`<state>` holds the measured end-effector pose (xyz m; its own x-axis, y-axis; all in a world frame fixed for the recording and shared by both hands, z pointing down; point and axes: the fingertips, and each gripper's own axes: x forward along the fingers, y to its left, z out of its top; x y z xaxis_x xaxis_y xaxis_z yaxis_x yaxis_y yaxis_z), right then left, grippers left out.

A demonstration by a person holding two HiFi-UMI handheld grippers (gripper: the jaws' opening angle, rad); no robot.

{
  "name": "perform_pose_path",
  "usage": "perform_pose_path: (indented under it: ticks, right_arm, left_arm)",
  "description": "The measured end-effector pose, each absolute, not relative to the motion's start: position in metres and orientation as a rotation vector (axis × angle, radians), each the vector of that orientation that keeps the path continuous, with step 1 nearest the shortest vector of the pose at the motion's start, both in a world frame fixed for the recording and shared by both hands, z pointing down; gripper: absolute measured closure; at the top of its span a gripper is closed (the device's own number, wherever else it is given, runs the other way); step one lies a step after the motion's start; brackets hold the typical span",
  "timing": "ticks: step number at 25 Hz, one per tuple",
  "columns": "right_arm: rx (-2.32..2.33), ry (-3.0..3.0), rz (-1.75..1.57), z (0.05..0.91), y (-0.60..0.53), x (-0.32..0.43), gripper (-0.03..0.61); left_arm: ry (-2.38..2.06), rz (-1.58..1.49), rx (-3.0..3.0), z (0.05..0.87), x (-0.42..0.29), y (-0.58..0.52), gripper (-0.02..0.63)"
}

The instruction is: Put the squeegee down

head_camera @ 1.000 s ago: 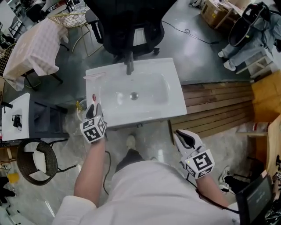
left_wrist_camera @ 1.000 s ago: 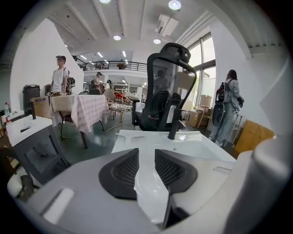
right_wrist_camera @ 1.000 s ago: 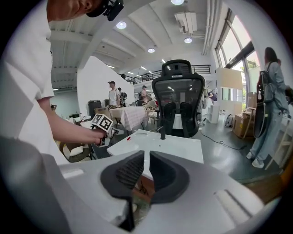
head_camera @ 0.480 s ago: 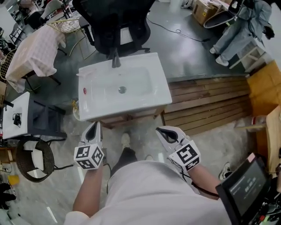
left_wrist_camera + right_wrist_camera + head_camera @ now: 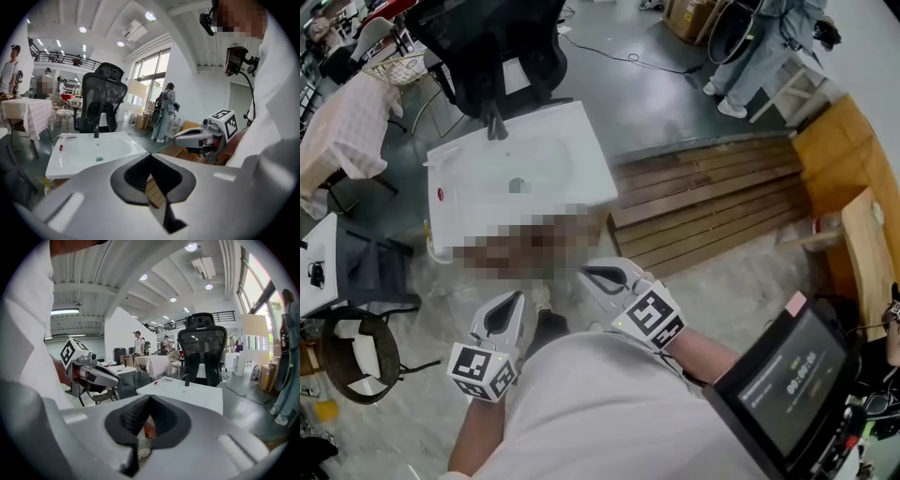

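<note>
A white sink basin (image 5: pixel 572 150) stands at the upper left of the head view, well ahead of both grippers. On its left rim lies a small red-marked item (image 5: pixel 441 195), too small to tell whether it is the squeegee; the left gripper view shows the same red spot (image 5: pixel 60 147). A thin pale item (image 5: pixel 65 136) rests at the basin's back left corner. My left gripper (image 5: pixel 514 298) is held close to my body, shut and empty. My right gripper (image 5: pixel 586 272) hovers beside it, also shut with nothing between its jaws.
A black office chair (image 5: pixel 487 47) stands behind the sink. A wooden slat platform (image 5: pixel 703 197) runs to the right of it. A dark screen (image 5: pixel 778 375) sits at the lower right, a wicker chair (image 5: pixel 356 347) at the lower left. A person (image 5: pixel 759 47) stands at the top right.
My left gripper has pulled back from the sink's front left edge toward my body and its jaws have shut. The right gripper drifted left and up. The view swung right.
</note>
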<state>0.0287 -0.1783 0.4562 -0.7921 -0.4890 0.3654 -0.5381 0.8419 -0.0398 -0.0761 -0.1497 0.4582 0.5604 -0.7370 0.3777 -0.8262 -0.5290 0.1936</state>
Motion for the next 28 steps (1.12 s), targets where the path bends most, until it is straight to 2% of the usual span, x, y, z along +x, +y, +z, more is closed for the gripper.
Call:
perform_pose_path:
  ticks: [5, 28]
  right_arm:
    - [0.755, -2.687, 0.169, 0.451, -0.162, 0.029, 0.575]
    - [0.718, -2.679, 0.171, 0.458, -0.162, 0.033, 0.577]
  left_arm:
    - [-1.233, 0.361, 2.481, 0.459, -0.059, -0.134, 0.606]
    - [-1.254, 0.378, 2.438, 0.472, -0.059, -0.140, 0.606]
